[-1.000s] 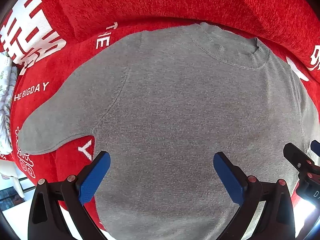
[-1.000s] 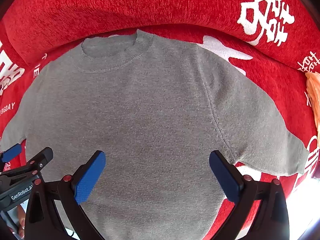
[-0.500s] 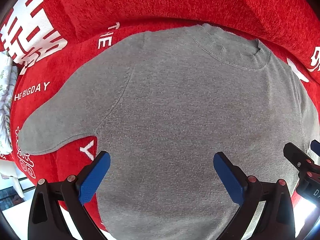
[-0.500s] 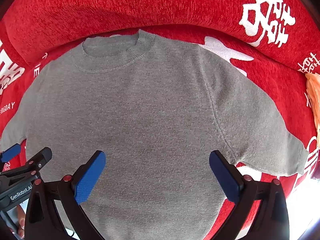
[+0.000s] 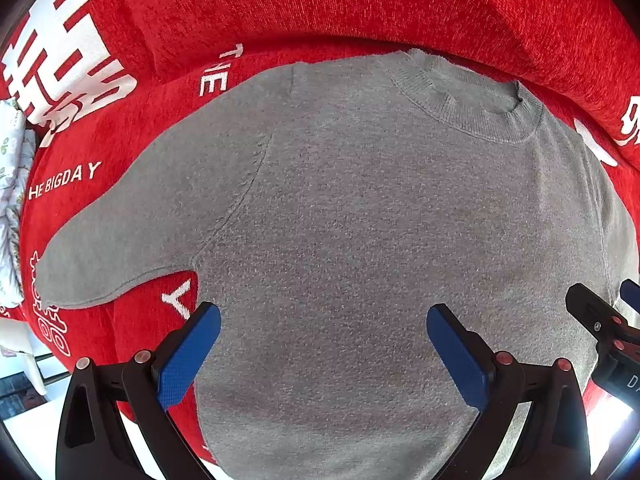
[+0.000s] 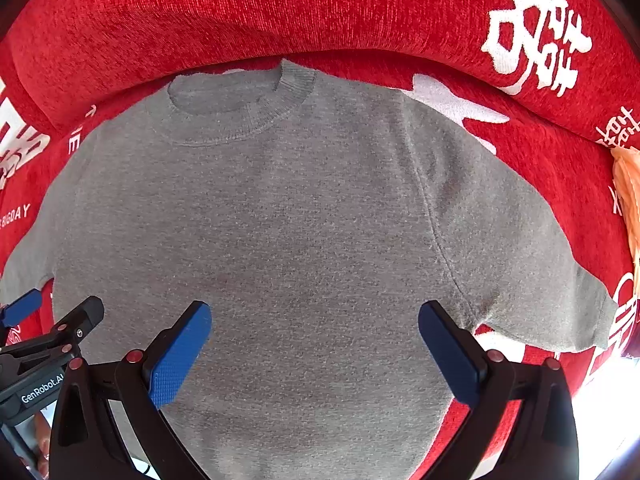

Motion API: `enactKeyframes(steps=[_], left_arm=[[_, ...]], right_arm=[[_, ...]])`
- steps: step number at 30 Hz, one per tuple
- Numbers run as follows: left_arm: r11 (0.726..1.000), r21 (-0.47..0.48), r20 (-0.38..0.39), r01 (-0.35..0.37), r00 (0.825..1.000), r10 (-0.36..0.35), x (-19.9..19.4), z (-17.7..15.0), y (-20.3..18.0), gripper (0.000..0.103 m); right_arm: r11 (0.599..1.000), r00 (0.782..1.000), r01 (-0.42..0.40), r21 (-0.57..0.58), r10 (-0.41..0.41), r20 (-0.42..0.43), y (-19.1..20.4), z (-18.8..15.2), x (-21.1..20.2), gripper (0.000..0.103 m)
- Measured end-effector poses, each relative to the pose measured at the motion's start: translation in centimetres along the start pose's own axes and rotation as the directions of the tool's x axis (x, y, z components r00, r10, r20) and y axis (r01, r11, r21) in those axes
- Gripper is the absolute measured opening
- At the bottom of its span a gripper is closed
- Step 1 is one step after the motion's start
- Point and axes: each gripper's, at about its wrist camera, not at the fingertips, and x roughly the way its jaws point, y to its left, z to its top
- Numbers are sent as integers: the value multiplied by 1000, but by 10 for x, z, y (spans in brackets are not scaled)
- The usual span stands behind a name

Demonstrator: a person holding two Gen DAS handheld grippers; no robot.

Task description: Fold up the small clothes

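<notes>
A small grey knit sweater (image 5: 360, 220) lies flat and face up on a red cloth, collar (image 5: 472, 108) at the far side, short sleeves spread left (image 5: 120, 248) and right (image 6: 532, 264). My left gripper (image 5: 323, 344) hovers open over the lower left part of the body, blue pads wide apart, nothing between them. The right gripper (image 6: 314, 344) stands open above the lower right part of the sweater (image 6: 304, 232), also holding nothing. Each view catches the other gripper's tip at its edge.
The red cloth (image 5: 280, 20) with white lettering covers the seat and rises as a padded back behind the collar. A floral fabric (image 5: 12, 184) lies at the left edge. An orange cloth (image 6: 628, 200) sits at the right edge. The front edge drops to a bright floor.
Both grippers have edged slightly forward over the sweater; it looks a little nearer. Both stay open and the sweater has not moved.
</notes>
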Motion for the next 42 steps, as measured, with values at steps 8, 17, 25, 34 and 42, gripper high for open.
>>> enactKeyframes(steps=[8,17,25,34,42], left_arm=[[1000,-2,4,3,1000,-3,-1,-1,-2,103],[1000,-4,8,10,1000,-10,-3,-3,-1,103],[1000,-13,8,24,1000,-24,-2,-7,5,103],[998,-36,12,46,999,-46,2,-11,20,103],[945,-224,98,237,970,-221,6,-27,96,103]], right_arm=[[1000,1000,-3,2,3,-1,3,2,1,103],[1000,1000,0,-2,0,-1,8,1,-1,103],[1000,1000,0,1,0,2,13,-1,-3,103],[1000,1000,16,0,-16,4,20,1,-2,103],[999,1000,-15,-52,16,21,43,-4,-10,103]])
